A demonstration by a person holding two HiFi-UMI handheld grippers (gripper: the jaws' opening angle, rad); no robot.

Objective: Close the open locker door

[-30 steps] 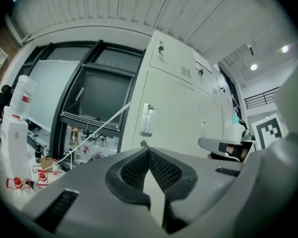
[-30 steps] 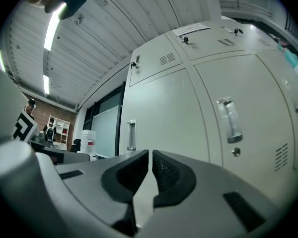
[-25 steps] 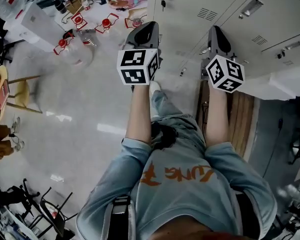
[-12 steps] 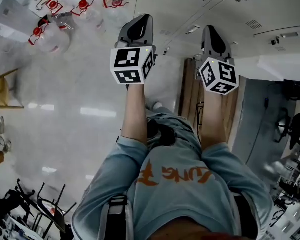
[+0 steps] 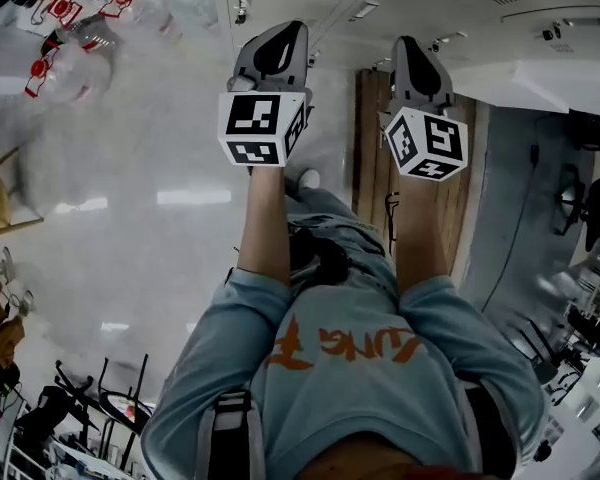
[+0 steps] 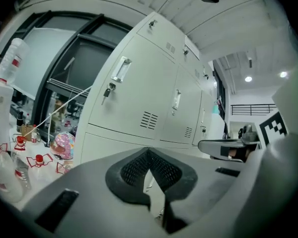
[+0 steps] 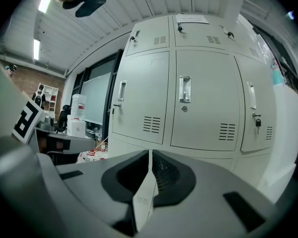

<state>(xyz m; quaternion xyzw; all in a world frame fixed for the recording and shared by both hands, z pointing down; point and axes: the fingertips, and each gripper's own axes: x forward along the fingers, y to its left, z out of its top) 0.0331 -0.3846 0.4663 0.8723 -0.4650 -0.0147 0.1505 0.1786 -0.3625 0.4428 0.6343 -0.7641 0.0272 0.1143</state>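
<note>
A glossy pale floor (image 5: 150, 228) is spreading under the person in the head view. A brown wooden strip (image 5: 372, 148) is running along it below the right gripper (image 5: 412, 53). Clear plastic bottles with red caps (image 5: 70, 48) are standing at the far left.

That view is catching only the foot of the pale grey metal lockers (image 7: 198, 103). The right gripper view is facing them squarely, and its 3 tall locker doors (image 7: 204, 98) are all lying flush. Which door is standing open cannot be told. Only the left gripper view is showing a pink patterned round object (image 6: 63, 145) low beside the lockers.

Each door is carrying a shiny recessed handle (image 7: 185, 89) and slatted vents (image 7: 227, 131). The left gripper (image 5: 280, 38) is keeping its jaws together, its mesh-textured dark pads (image 6: 134, 167) meeting on nothing. The right gripper's jaws are also pressing together, empty.
</note>
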